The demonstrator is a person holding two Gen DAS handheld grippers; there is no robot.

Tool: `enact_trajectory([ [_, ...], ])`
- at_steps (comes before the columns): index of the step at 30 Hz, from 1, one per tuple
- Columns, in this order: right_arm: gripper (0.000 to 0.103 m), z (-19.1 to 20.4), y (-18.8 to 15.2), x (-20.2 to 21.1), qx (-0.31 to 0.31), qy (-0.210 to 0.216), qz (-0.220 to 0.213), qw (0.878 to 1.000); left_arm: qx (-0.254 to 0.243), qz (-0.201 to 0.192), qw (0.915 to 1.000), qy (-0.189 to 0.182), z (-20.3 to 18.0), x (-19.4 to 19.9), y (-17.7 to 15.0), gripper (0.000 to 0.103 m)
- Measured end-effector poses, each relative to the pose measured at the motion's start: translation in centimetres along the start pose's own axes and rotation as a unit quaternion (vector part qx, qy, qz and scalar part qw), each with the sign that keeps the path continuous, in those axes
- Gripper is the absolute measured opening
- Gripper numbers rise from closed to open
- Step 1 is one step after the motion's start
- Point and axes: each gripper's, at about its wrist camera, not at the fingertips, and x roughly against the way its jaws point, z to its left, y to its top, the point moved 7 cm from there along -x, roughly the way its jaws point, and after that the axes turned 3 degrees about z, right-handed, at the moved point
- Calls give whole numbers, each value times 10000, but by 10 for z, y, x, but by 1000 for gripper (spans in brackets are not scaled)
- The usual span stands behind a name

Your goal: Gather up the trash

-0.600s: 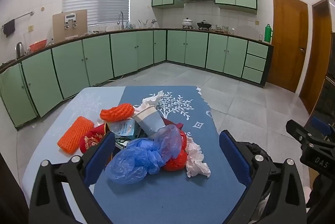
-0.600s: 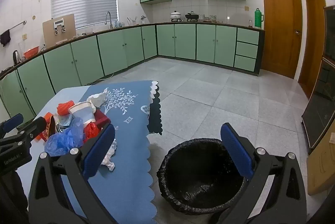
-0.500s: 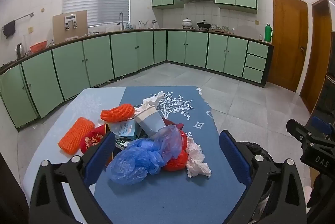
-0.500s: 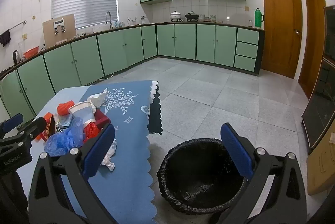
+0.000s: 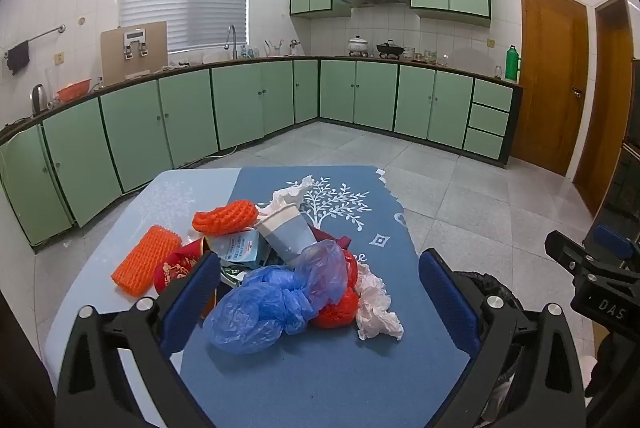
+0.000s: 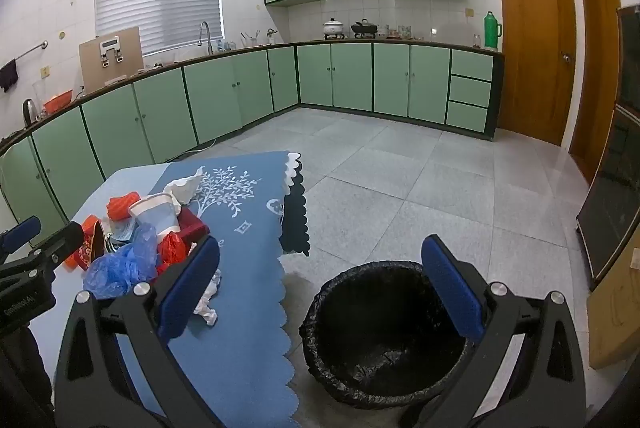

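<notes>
Left gripper (image 5: 320, 288) jaws were wide, holding nothing, trash pile (image 5: 280, 268) mid-frame on the blue tablecloth (image 5: 320, 368). Right gripper (image 6: 320, 288) jaws also wide and empty, over black-lined bin (image 6: 384, 332) at lower center.

Not much to read here tbh. The right gripper (image 5: 600, 292), seen from the left wrist cam, has "DAS" in white on its black body. The light blue packet (image 5: 240, 248) in the trash pile has print, way too small to read.
</notes>
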Motion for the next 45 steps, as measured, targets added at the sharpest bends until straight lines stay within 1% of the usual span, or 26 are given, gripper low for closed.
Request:
enact_trajectory([
  [16,98,0,0,1,-1,9,-11,10000,50,-15,10000,25,-1,-1,-2,97],
  [17,98,0,0,1,1,4,-13,10000,43,-44,10000,19,-1,8,7,97],
  [20,98,-1,0,2,-2,0,-7,10000,47,-43,10000,25,-1,8,9,97],
  [45,98,4,4,1,5,6,-26,10000,45,-53,10000,22,1,9,8,97],
])
